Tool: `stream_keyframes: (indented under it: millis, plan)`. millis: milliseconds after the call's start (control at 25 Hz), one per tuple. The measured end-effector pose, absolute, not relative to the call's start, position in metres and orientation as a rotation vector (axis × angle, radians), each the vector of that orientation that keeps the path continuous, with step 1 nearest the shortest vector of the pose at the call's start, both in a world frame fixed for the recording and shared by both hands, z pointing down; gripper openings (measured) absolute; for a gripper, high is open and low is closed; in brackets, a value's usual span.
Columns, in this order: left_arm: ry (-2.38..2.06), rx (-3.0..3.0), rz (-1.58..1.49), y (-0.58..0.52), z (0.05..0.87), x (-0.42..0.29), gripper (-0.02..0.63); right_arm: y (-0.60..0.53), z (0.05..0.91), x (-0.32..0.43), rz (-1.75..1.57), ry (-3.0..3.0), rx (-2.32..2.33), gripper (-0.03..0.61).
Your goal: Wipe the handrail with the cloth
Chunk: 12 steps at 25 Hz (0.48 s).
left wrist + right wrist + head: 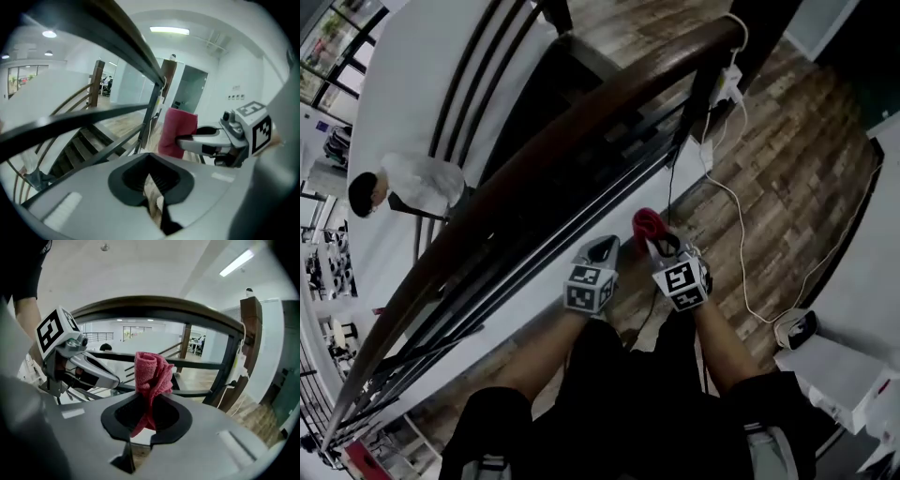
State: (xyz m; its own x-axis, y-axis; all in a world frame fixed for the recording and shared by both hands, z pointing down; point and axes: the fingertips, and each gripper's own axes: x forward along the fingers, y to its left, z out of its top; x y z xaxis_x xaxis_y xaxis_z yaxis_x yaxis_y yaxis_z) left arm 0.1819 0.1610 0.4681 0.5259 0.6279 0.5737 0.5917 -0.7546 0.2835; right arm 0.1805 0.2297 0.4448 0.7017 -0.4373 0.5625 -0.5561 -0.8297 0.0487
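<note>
Above and ahead of both grippers, head view: dark wooden handrail (581, 122) running diagonally, well clear of the tips. Left gripper (600, 247) and right gripper (664, 246) held low, side by side. Red cloth (647, 223) standing up from the right one, not yet on the rail.

Left gripper view: jaws closed together, nothing between them; judged a spare, on standby. Cloth off to its right.

Right gripper view: jaws clamped on the cloth's lower end, bundle proud of the tips, presumably to offer a wiping pad. Rail arching above and beyond. Wiping judged not begun.
</note>
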Motion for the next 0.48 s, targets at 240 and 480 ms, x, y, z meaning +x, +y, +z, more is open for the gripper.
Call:
stream_keyframes:
  millis: [240, 480]
  plan:
    - [1.13, 2.728, 0.915, 0.154, 0.373, 0.192, -0.002, 0.233, 0.341, 0.184, 0.639, -0.696, 2.757, 0.04]
    - [1.093, 2.754, 0.742, 0.19, 0.332, 0.192, -0.002, 0.277, 0.307, 0.187, 0.49, -0.788, 2.814, 0.04]
